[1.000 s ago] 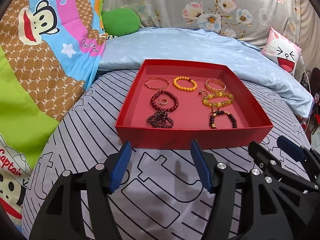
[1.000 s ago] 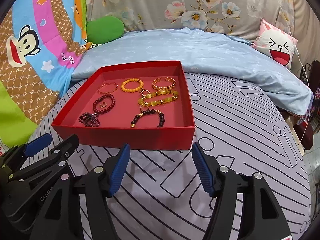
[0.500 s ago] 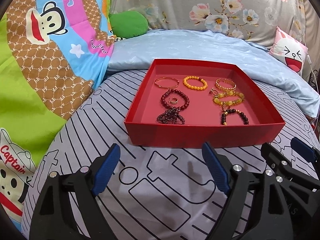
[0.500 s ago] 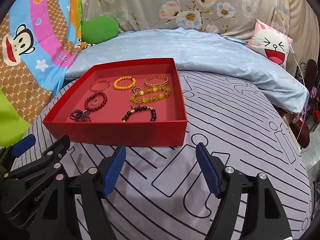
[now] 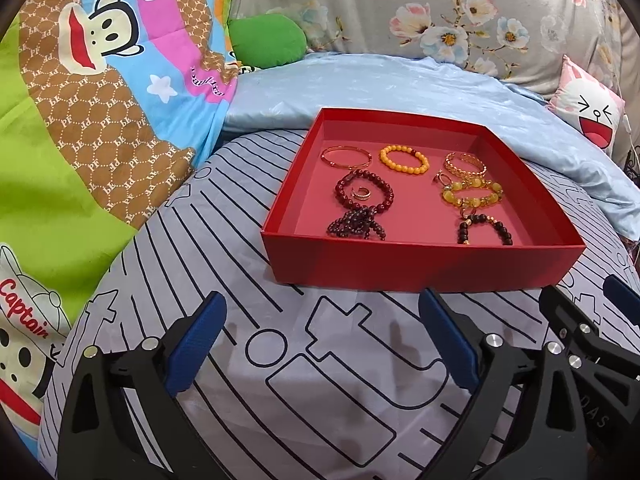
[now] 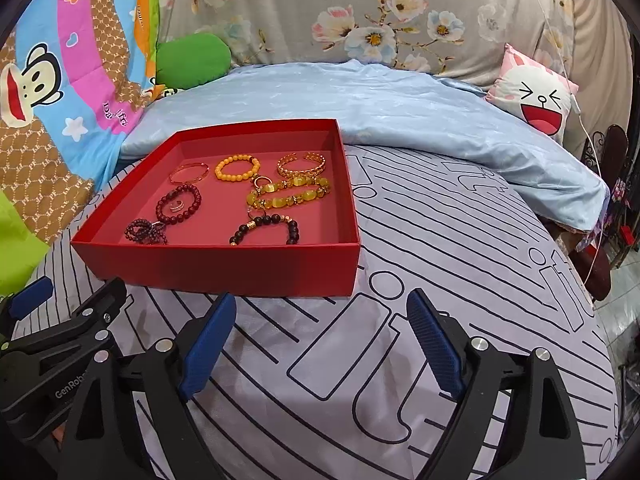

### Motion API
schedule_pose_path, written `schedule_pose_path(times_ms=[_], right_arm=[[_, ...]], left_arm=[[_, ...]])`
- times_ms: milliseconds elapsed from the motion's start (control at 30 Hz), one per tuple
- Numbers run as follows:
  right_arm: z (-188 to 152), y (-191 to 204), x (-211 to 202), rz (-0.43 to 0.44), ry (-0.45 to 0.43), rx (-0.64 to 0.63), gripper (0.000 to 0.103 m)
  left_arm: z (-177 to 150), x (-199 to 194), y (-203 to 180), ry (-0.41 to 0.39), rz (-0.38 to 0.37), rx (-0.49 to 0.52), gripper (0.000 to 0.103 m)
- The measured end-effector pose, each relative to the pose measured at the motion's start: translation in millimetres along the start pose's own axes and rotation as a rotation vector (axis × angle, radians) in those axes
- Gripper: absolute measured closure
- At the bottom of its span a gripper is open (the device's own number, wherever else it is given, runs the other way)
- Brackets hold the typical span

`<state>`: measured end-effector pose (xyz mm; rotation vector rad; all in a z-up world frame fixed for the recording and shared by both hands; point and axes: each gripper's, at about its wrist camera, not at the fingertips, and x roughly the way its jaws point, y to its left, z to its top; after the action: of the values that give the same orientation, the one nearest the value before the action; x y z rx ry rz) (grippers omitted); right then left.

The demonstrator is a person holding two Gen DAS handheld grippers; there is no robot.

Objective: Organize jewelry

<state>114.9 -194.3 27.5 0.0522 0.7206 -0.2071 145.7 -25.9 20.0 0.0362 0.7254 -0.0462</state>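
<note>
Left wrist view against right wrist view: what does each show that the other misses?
Only the left wrist view shows the "Captain" cartoon print at the left edge. Only the right wrist view shows a white cable and floor tiles at the bed's right side. Both share the red tray of bracelets, the orange bead bracelet, and both open, empty grippers: left gripper, right gripper.

Left gripper (image 5: 322,336) and right gripper (image 6: 320,336) side by side, jaws just opened wide, nothing between

One red tray (image 5: 420,268) holds seven bracelets (image 5: 404,159) and a few small rings (image 5: 361,193), too small to count.
</note>
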Motion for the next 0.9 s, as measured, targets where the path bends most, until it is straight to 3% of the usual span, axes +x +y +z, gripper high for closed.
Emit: schedule_pose_path(times_ms=[900], right_arm=[[-0.3,3.1,-2.4,0.008,0.001,-0.001,0.019]], left_arm=[[2.8,-2.5,2.1,0.0,0.007,-0.003,0.008]])
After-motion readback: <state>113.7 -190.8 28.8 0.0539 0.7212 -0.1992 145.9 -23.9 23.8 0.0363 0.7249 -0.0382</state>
